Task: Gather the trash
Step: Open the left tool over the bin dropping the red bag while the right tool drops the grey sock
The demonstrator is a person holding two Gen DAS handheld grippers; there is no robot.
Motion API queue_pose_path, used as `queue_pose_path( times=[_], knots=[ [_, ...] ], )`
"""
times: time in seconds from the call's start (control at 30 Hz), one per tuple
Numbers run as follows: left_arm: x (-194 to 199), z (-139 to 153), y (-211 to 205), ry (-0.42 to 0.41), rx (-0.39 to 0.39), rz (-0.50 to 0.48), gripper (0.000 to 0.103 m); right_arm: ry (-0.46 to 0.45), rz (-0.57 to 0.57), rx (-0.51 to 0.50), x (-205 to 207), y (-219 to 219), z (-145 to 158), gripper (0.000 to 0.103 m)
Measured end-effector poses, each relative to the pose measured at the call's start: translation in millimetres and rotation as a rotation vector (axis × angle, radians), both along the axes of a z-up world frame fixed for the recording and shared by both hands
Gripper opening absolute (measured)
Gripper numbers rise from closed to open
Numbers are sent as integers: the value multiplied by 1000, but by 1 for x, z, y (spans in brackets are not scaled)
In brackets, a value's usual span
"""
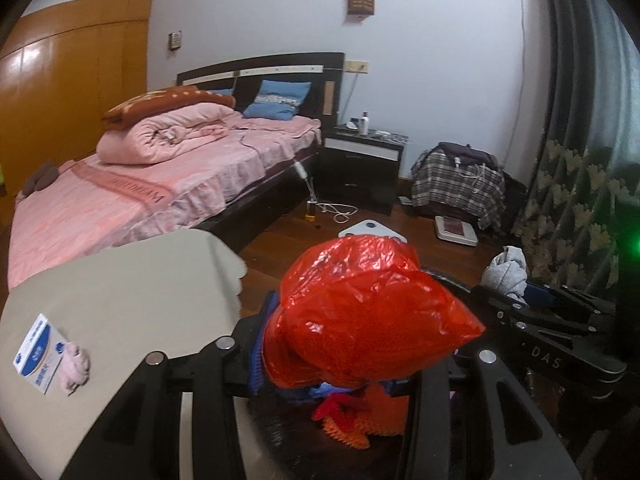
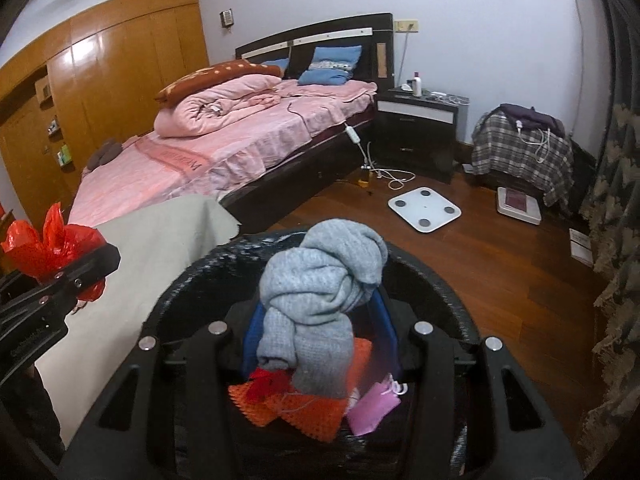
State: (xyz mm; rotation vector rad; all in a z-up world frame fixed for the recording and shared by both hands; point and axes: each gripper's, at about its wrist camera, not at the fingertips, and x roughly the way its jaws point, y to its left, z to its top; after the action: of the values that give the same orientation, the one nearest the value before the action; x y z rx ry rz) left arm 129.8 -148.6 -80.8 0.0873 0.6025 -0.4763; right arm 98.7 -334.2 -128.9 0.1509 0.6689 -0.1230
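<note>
The left gripper (image 1: 332, 344) pinches a crumpled red plastic bag (image 1: 372, 312) between its blue-padded fingers, holding it over the black bin (image 2: 448, 292). The right gripper (image 2: 320, 340) is clamped on a knotted grey knit cloth (image 2: 320, 292), also above the bin (inside lie an orange mesh piece (image 2: 304, 412) and a pink mask (image 2: 372, 404)). A beige-covered table (image 1: 132, 288) beside the bin carries a small blue-and-white box (image 1: 38, 354) next to a pink scrap (image 1: 76, 368).

"DAS" is printed on the right gripper (image 1: 536, 308); the bedsheet (image 1: 132, 196) lettering stays unreadable
</note>
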Motion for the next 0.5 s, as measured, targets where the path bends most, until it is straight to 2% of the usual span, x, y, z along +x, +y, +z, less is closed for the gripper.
queue_pose_path(
  times=[0.4, 0.47, 0.5],
  knots=[
    [7, -13, -29, 19, -2, -57, 42, 6, -12, 0, -2, -12, -4, 49],
    [8, -15, -29, 22, -8, -62, 45, 6, -11, -5, -2, -14, -4, 54],
    [8, -16, -29, 25, -8, -64, 51, 4, -15, -10, -2, -17, -6, 60]
  ],
)
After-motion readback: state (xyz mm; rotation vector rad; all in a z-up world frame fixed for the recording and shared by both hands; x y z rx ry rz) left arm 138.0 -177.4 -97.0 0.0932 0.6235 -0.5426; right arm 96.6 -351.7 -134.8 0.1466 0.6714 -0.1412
